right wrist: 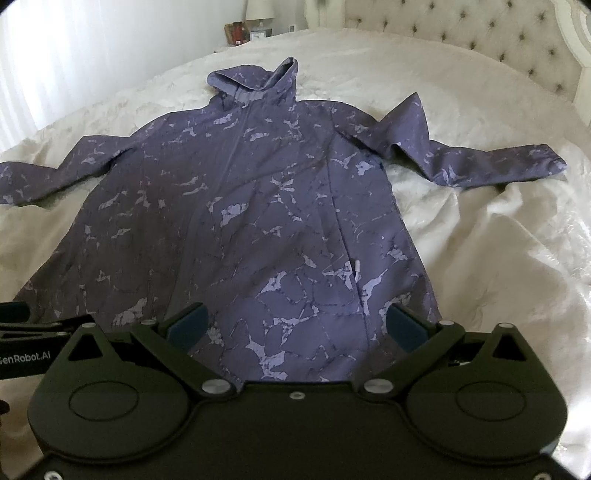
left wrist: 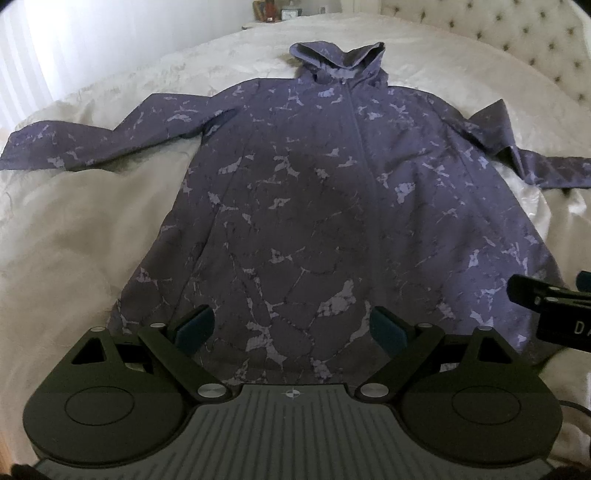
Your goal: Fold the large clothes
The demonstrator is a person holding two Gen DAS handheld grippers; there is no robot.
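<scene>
My left gripper (left wrist: 291, 328) and right gripper (right wrist: 295, 325) both hang with jaws spread wide and nothing between them, just above the hem of the purple hooded jacket (left wrist: 314, 192). The jacket lies front up, zipped, across the middle of the bed (left wrist: 74, 229), hood toward the far edge, sleeves out toward either side, the right one kinked.

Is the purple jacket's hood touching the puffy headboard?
Apart. In the right wrist view, the hood lies flat on the white bedspread, and a broad stretch of bare bedspread shows between it and the headboard.
</scene>
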